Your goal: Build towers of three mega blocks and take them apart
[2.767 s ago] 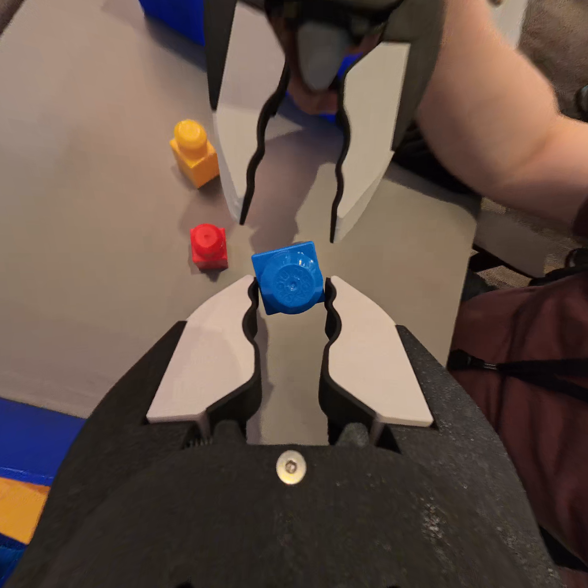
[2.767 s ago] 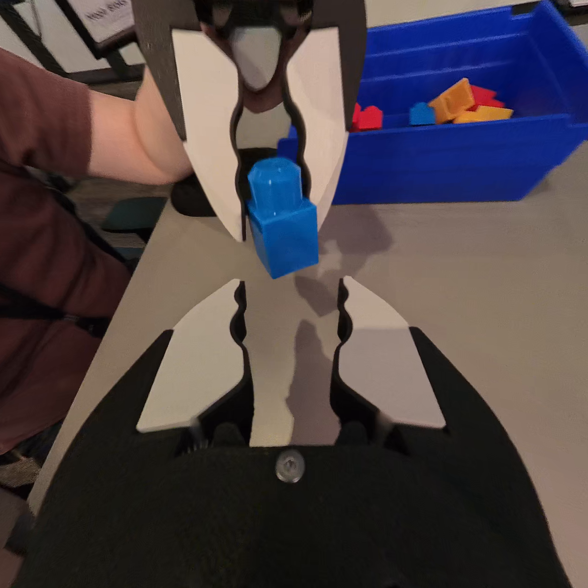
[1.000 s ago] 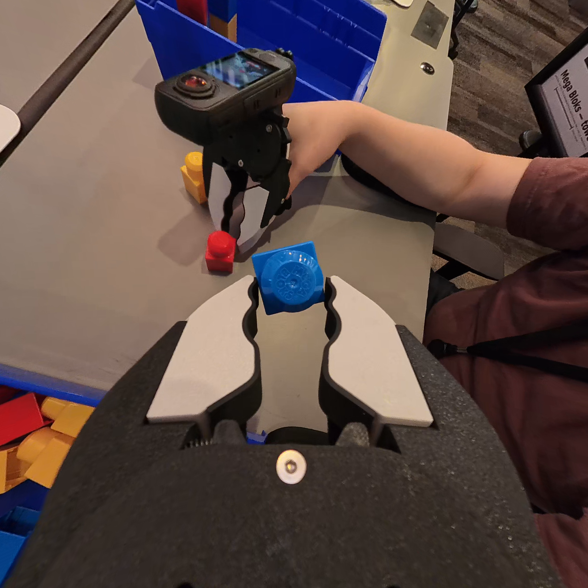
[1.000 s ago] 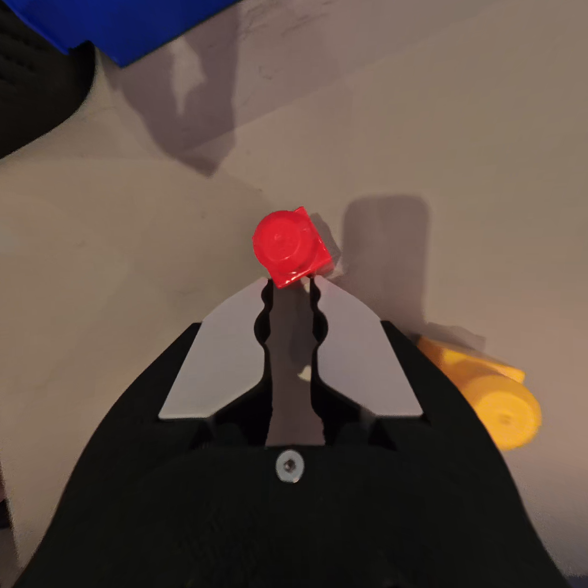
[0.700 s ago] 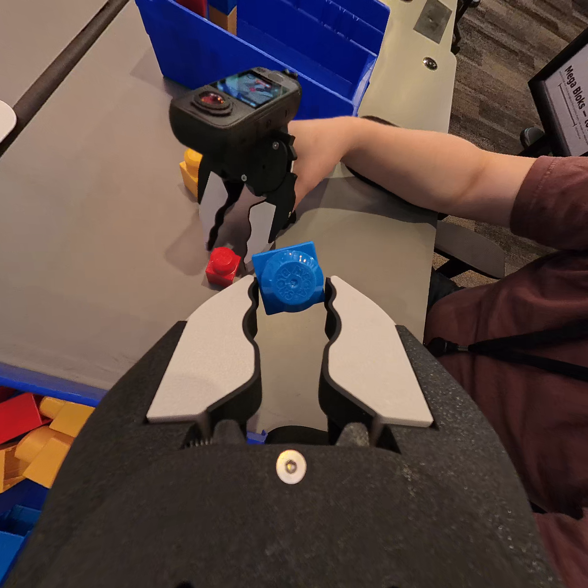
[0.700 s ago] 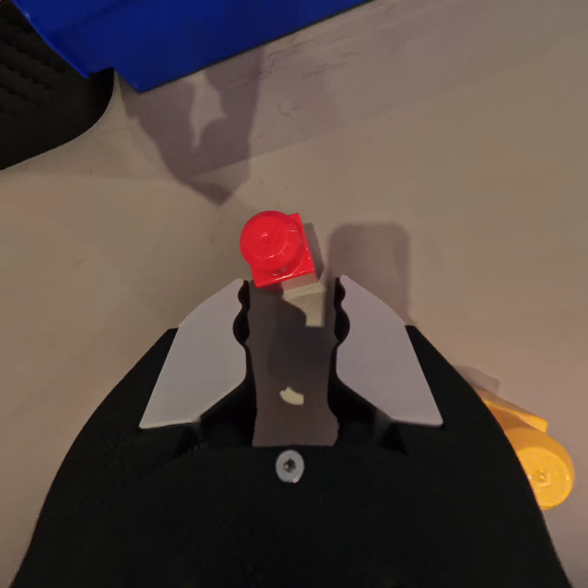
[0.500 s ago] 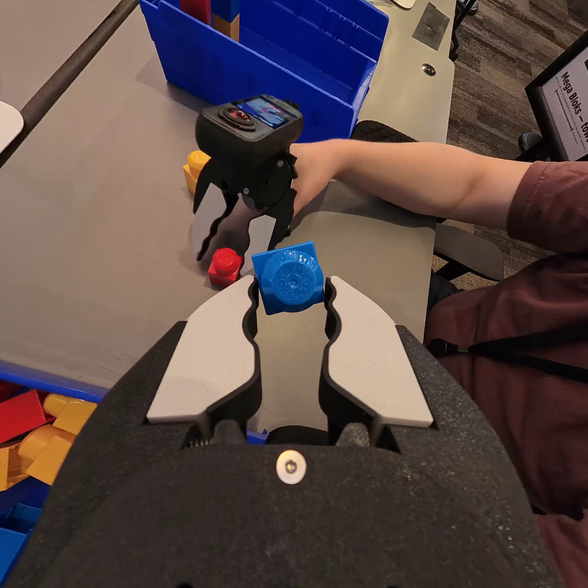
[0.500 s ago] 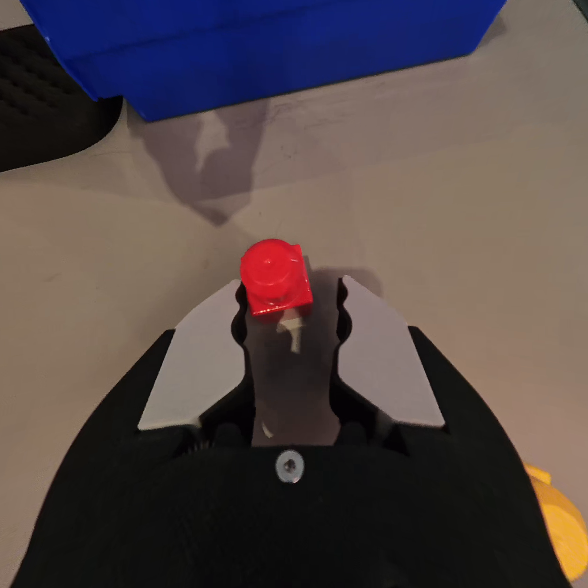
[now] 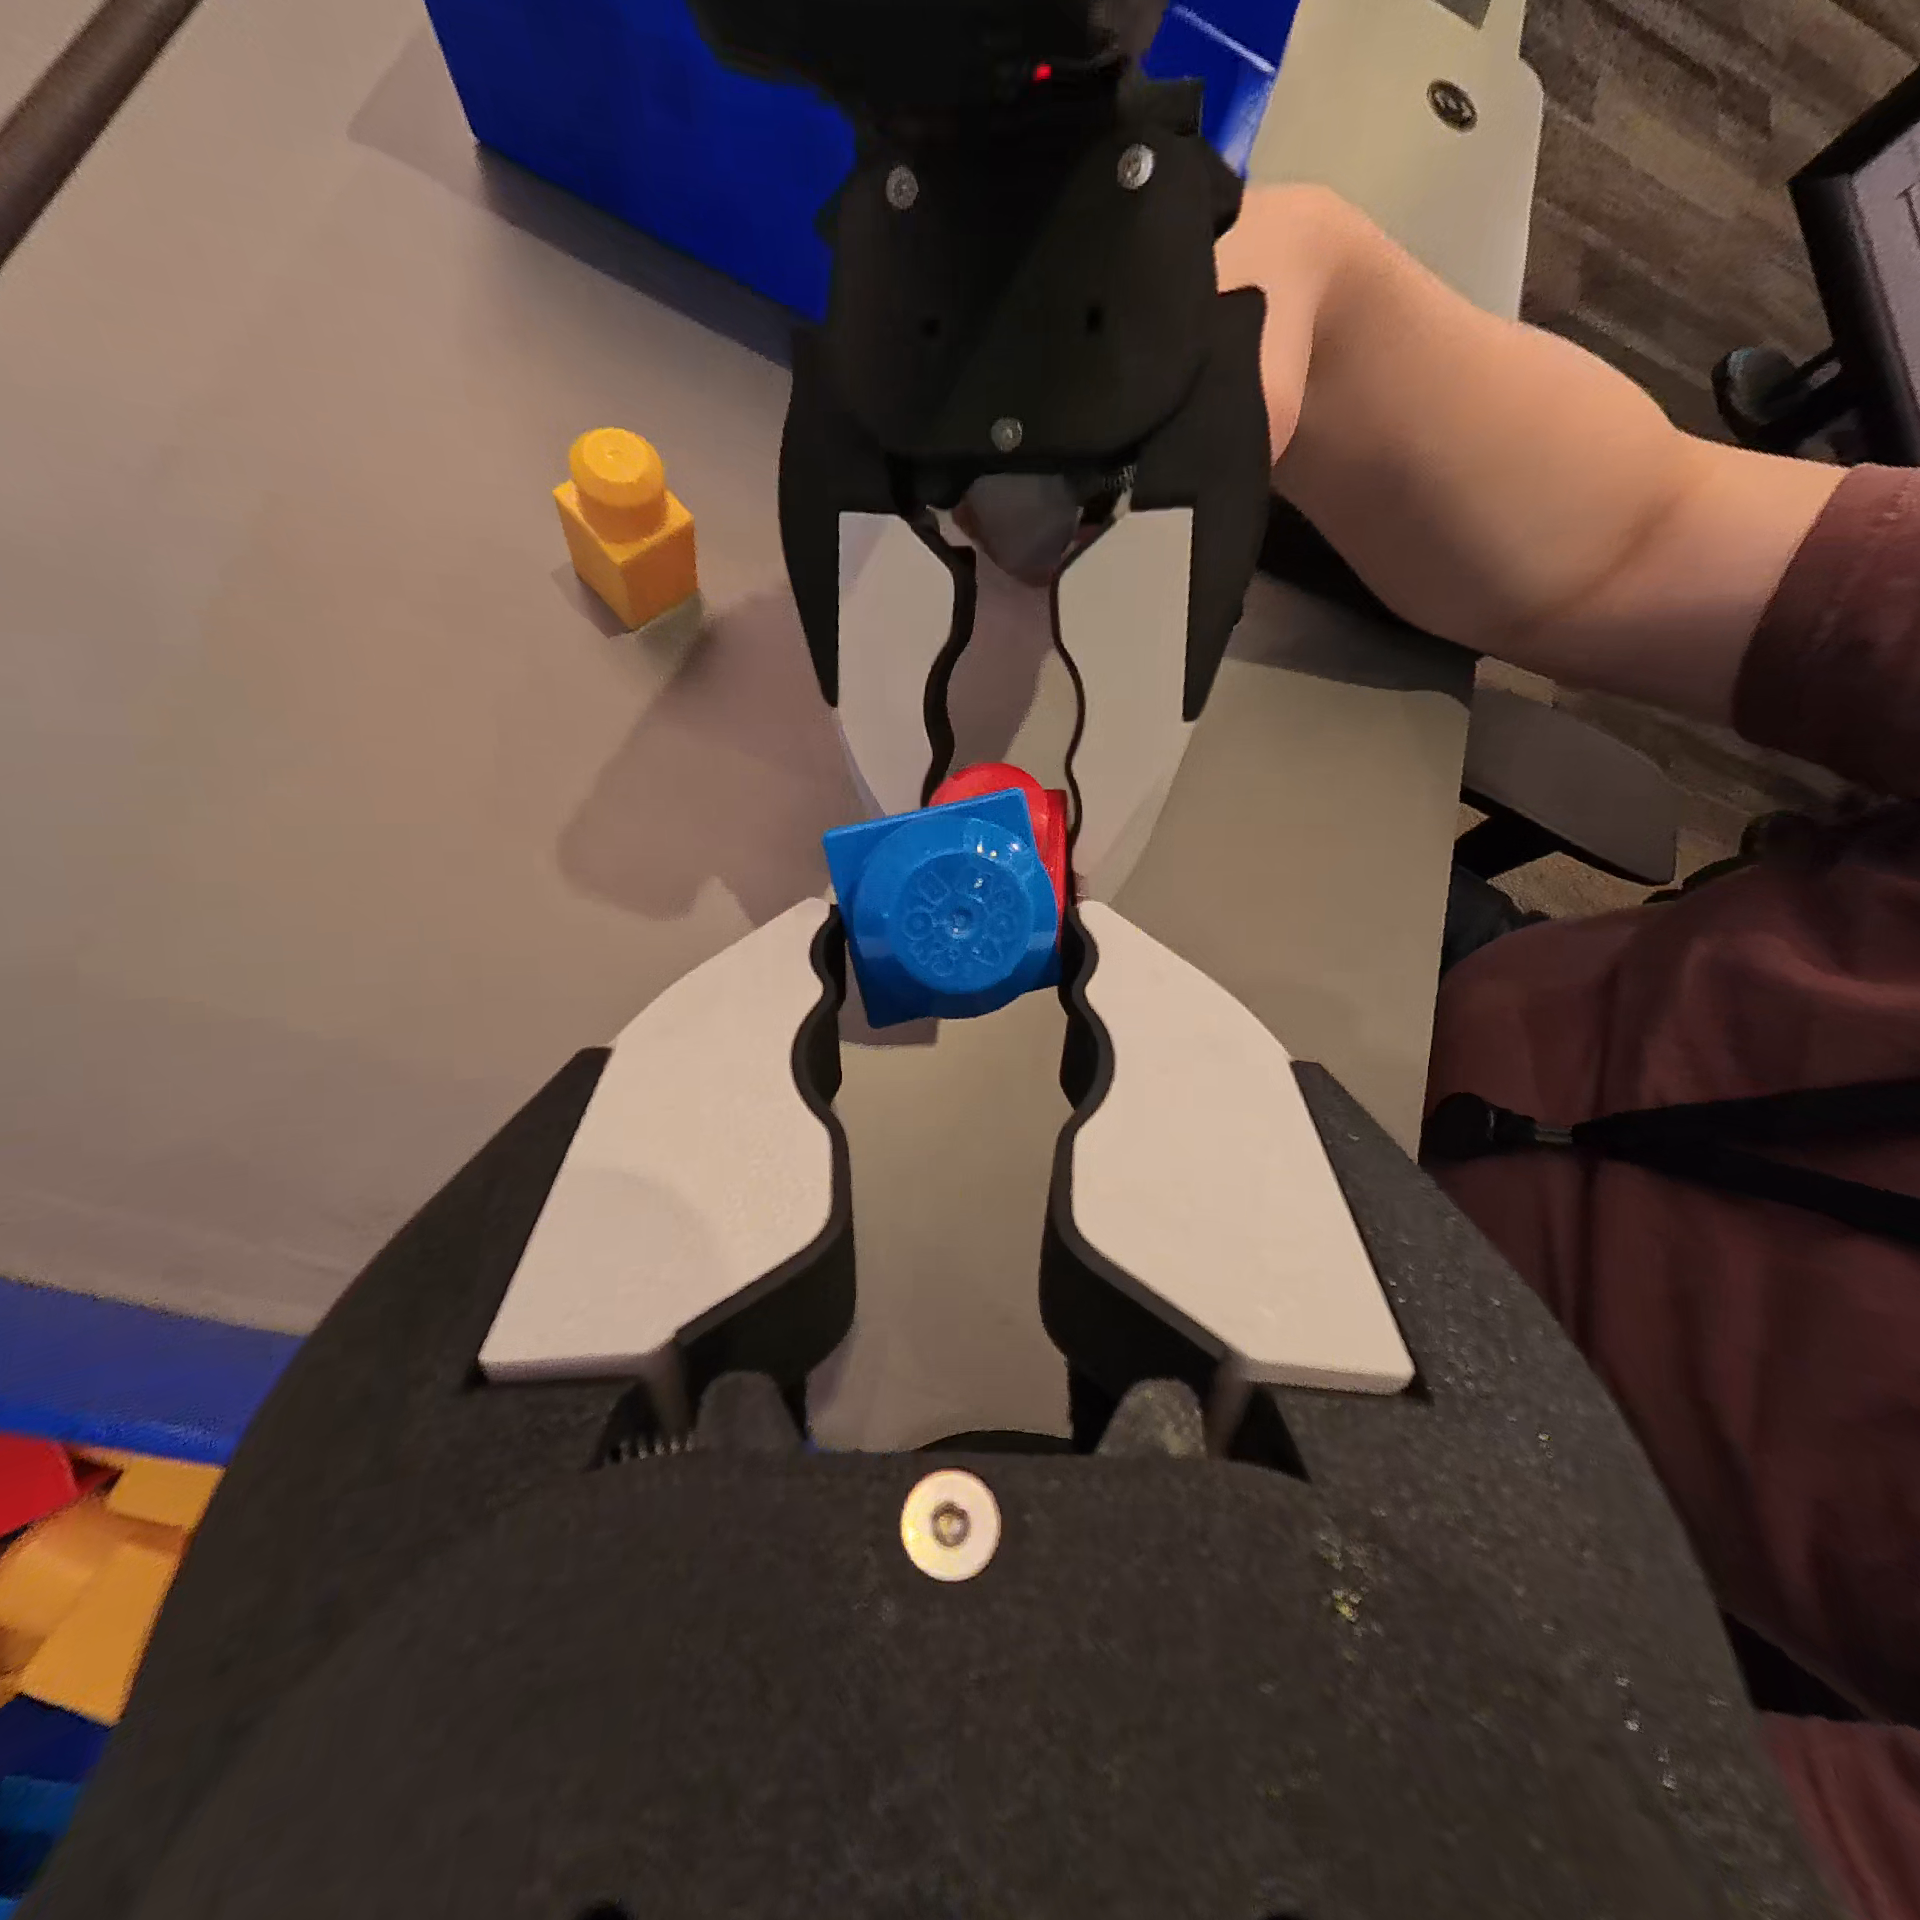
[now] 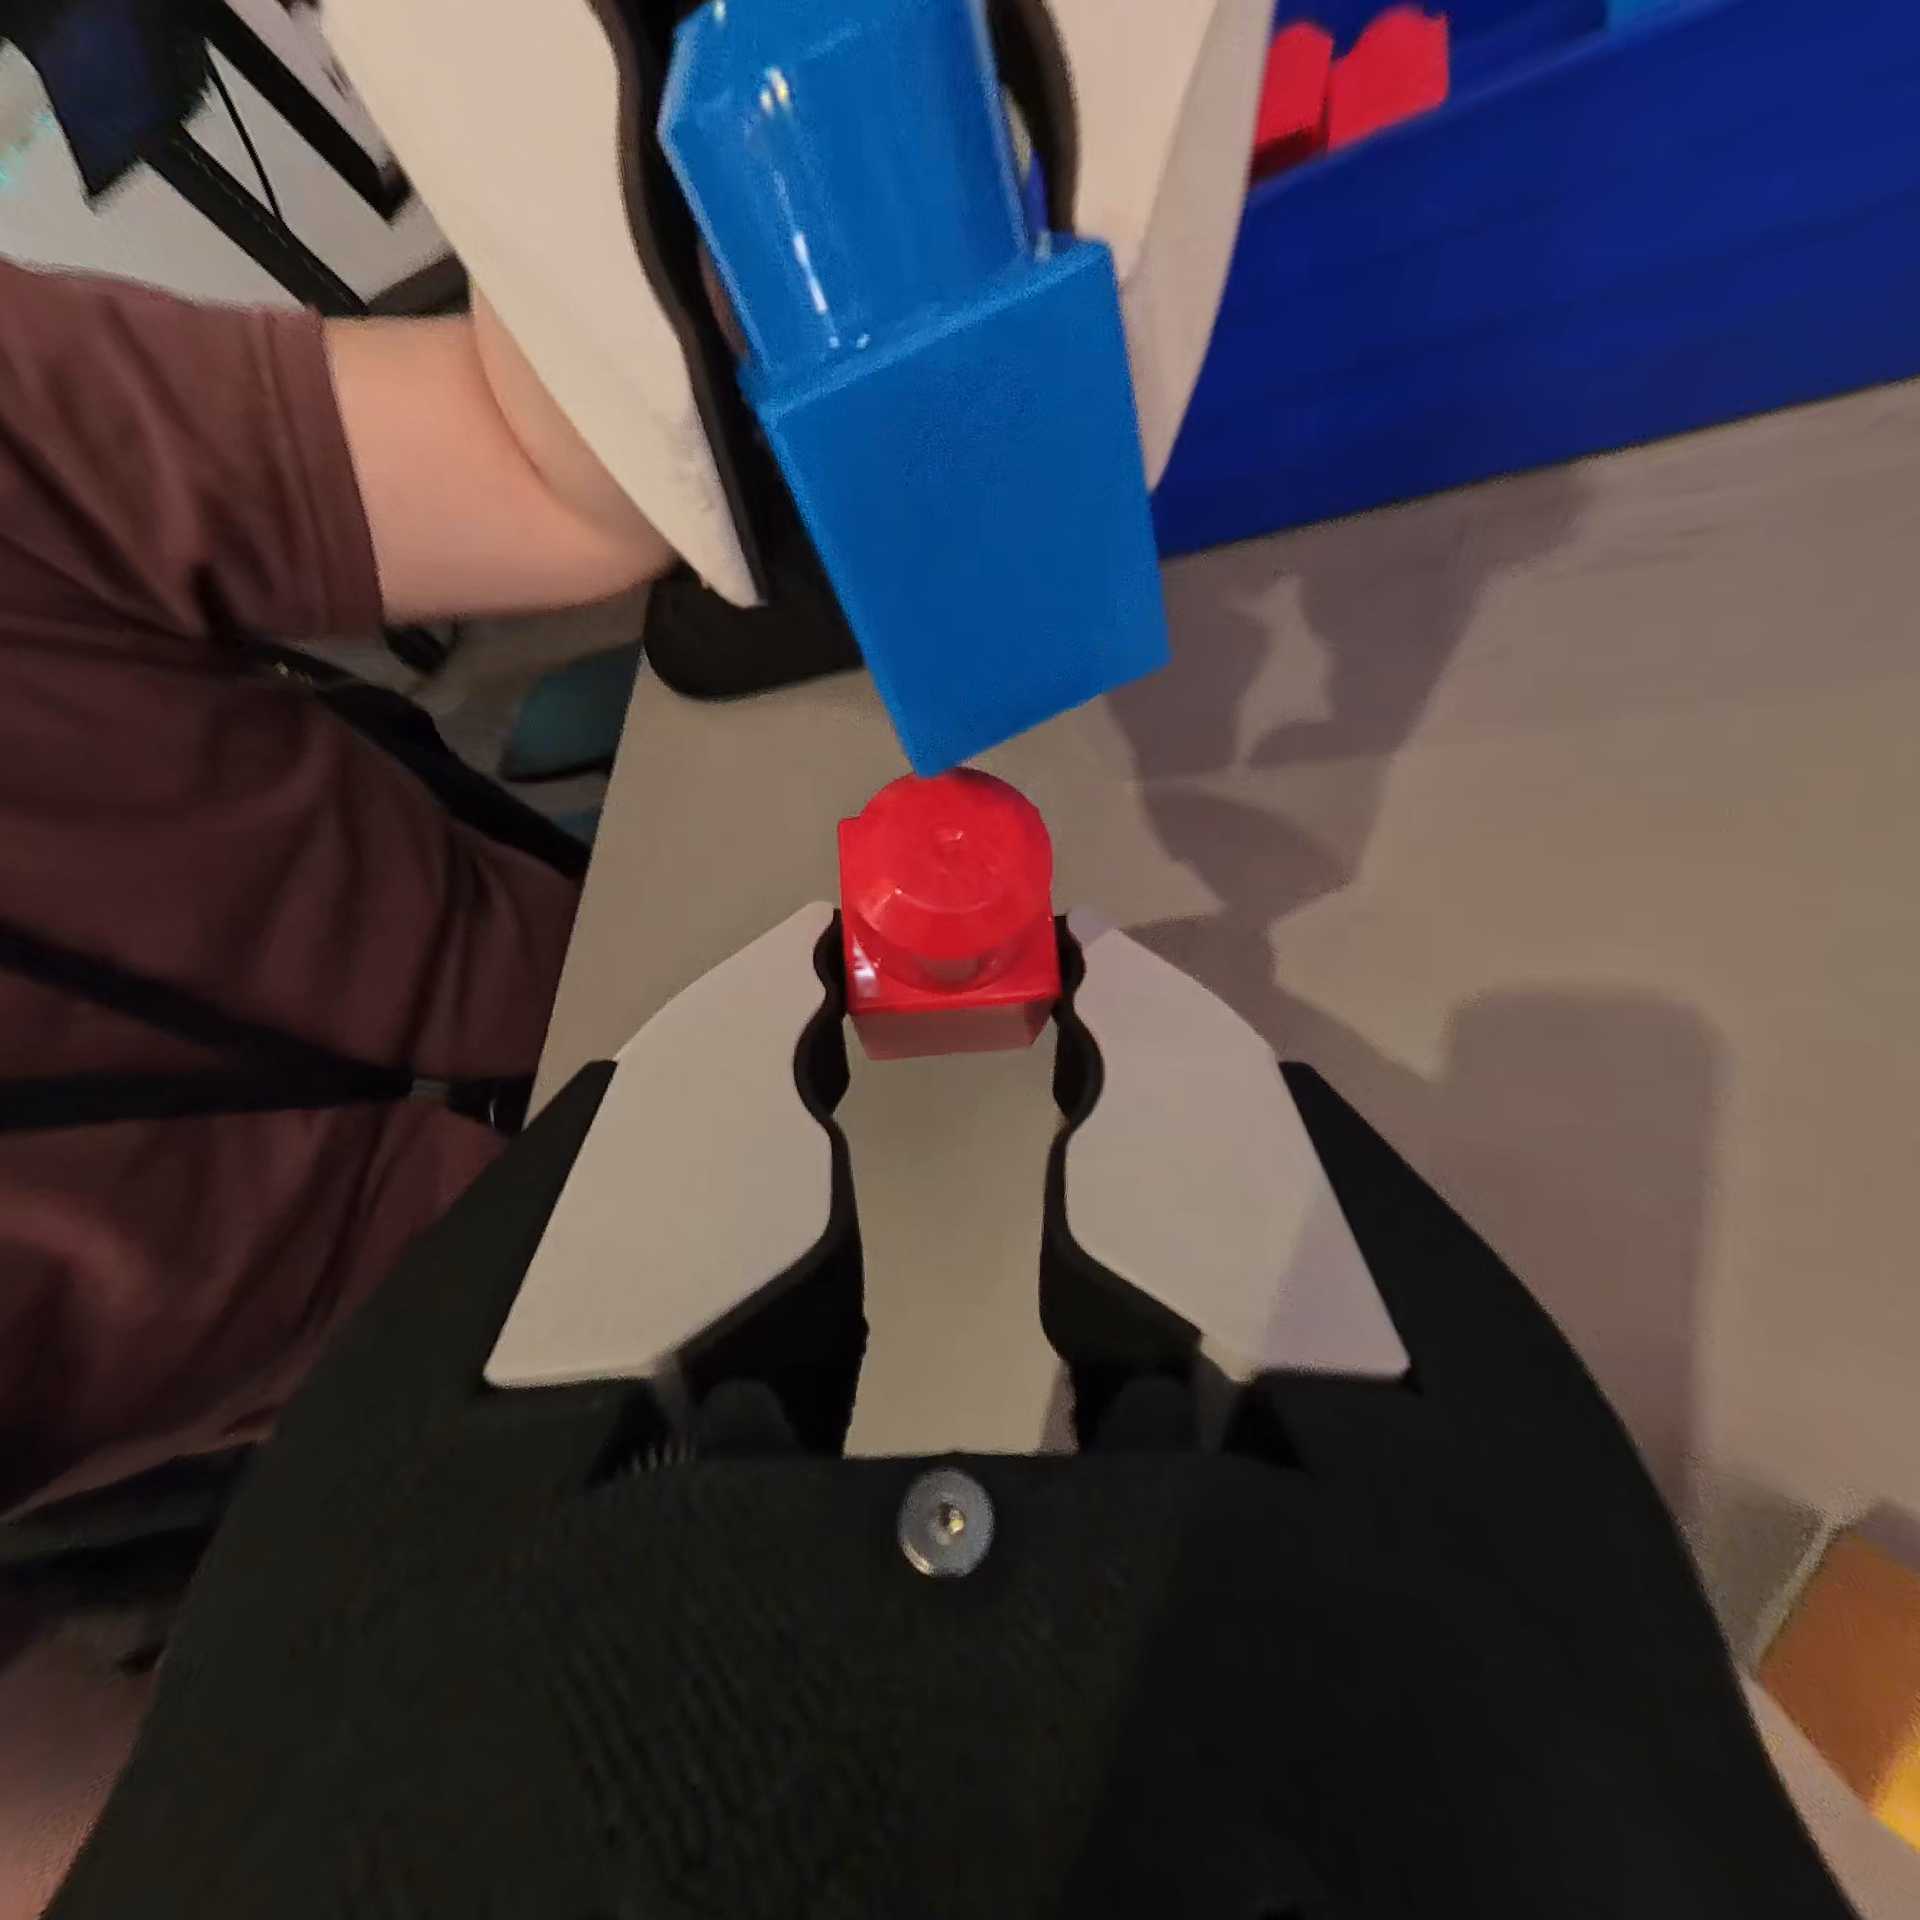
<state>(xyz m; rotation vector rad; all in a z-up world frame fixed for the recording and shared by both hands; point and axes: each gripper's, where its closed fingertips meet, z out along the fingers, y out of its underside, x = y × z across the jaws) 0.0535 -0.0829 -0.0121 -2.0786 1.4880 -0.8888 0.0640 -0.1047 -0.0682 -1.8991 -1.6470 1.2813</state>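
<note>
Left wrist view showed a grey desk (image 9: 260,727) carrying everything, with a blue bin (image 9: 644,156) at its far edge and a second bin (image 9: 94,1382) of red and orange blocks at the near left corner. A person's forearm (image 9: 1455,468) and maroon sleeve (image 9: 1818,644) reached in from the right. A dark framed sign (image 9: 1870,239) stood at the right edge, its writing cut off. An orange block (image 9: 623,530) stood upright on the desk, well apart from the others.

The left tongs (image 9: 948,914) were clenched on a blue block (image 9: 945,920), both pads pressing its sides, its stud facing the camera; the stud bore raised lettering in a ring, too small to read. The right tongs (image 9: 1003,790) pointed back toward the camera, partly hidden behind the blue block.

Right wrist view showed the right tongs (image 10: 948,956) grasping a red block (image 10: 948,935) by its sides, stud up and off the desk. The blue block (image 10: 935,416) hung tilted just above it, its lower corner at the red stud; whether they touched I could not tell. A blue bin (image 10: 1558,260) with red blocks stood beyond.
</note>
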